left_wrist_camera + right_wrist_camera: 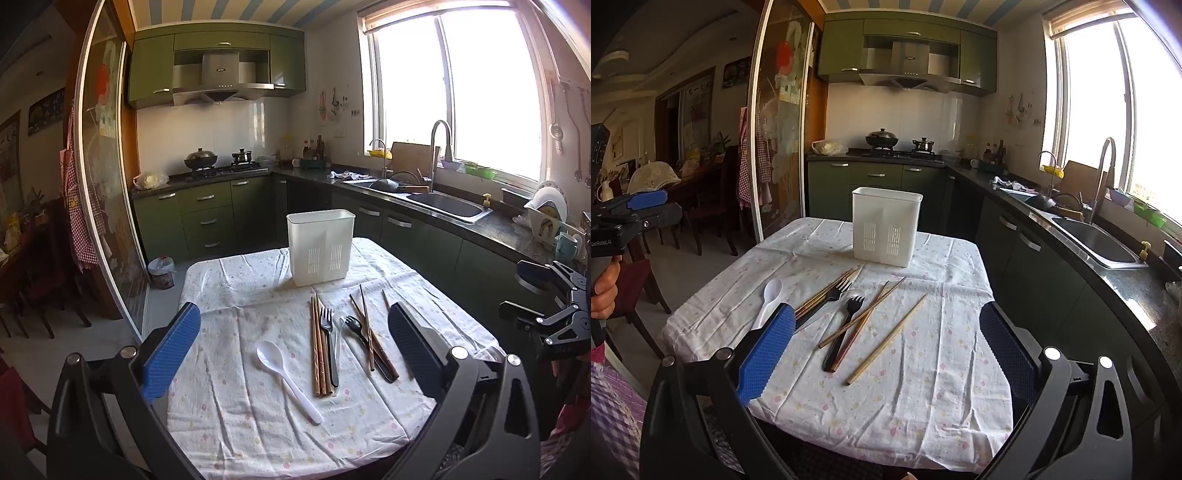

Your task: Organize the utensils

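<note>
**Utensils lie ahead of both wide-open grippers**

On the tablecloth [236, 435] nearest the left gripper [295, 354], fingers spread wide and empty, the white spoon [284, 376] lies handle toward 5 o'clock. Just beyond, the chopstick bundle [319, 350] and black fork [328, 339] run 6-to-12. The right gripper [888, 343], equally wide, faces a single chopstick [886, 339] slanting toward 1 o'clock. Farthest, at 12, the white utensil holder [319, 247] stands upright.

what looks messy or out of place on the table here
The utensils lie loose on the tablecloth instead of in the white holder. Chopsticks cross over a black fork, and one chopstick lies apart. Nothing looks spilled or damaged.
</note>
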A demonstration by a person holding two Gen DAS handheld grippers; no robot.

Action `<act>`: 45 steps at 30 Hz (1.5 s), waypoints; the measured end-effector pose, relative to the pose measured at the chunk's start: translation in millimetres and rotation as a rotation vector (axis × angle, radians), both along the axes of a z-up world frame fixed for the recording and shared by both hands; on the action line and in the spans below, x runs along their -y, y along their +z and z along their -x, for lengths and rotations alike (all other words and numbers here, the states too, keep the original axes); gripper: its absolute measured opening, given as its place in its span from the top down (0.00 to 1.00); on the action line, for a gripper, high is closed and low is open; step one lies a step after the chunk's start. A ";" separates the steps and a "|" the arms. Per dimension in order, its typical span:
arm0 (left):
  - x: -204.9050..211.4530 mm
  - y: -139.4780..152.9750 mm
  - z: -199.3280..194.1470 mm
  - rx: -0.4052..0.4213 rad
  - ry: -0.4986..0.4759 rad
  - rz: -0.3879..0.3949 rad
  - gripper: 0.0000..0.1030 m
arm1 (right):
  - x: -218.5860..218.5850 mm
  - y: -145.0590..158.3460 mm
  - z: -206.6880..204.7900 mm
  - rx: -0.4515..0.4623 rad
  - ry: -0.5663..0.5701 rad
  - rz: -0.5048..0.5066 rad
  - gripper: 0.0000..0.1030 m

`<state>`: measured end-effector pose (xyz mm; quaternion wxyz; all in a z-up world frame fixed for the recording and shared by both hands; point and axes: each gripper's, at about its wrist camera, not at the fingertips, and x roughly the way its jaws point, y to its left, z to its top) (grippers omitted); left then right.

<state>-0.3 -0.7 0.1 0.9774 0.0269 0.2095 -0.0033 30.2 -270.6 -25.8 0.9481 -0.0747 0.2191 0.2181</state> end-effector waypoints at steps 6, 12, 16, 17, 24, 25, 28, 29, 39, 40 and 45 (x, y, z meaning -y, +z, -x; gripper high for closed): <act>-0.5 -0.3 -1.7 -0.010 -0.001 0.013 0.06 | -0.6 -0.3 -0.2 -0.003 0.000 -0.001 0.04; 0.4 -4.8 -1.7 -0.014 -0.005 0.010 0.06 | 0.4 -0.7 -1.0 -0.006 -0.001 -0.002 0.04; 3.8 -6.8 -1.7 -0.023 -0.016 0.010 0.06 | 0.1 -0.8 -0.7 -0.006 -0.001 -0.005 0.04; 4.7 -7.7 -2.4 -0.032 -0.023 0.015 0.06 | -0.1 -0.9 -0.5 -0.006 -0.002 -0.004 0.04; -4.1 -16.0 -9.3 -0.069 -0.027 0.040 0.06 | -1.3 -1.2 1.4 -0.006 -0.003 -0.005 0.04; -4.0 -16.6 -9.0 -0.069 -0.028 0.042 0.06 | -2.3 -1.3 2.4 -0.005 -0.003 -0.005 0.04; -3.7 -18.4 -8.6 -0.071 -0.033 0.050 0.06 | -1.2 -1.0 1.1 -0.005 -0.002 -0.006 0.04; -4.5 -18.6 -6.7 -0.068 -0.030 0.052 0.06 | -1.5 -1.0 1.7 -0.005 -0.002 -0.006 0.04; -14.0 -14.2 -7.0 -0.066 -0.001 0.085 0.06 | -1.3 -1.1 -0.7 -0.006 -0.006 -0.006 0.04; -13.6 -14.0 -6.7 -0.066 0.000 0.082 0.06 | -1.7 -1.3 -0.9 -0.007 -0.007 -0.006 0.04; -11.8 -14.2 -6.2 -0.068 -0.001 0.080 0.06 | -0.5 0.2 -1.8 -0.006 -0.007 -0.007 0.04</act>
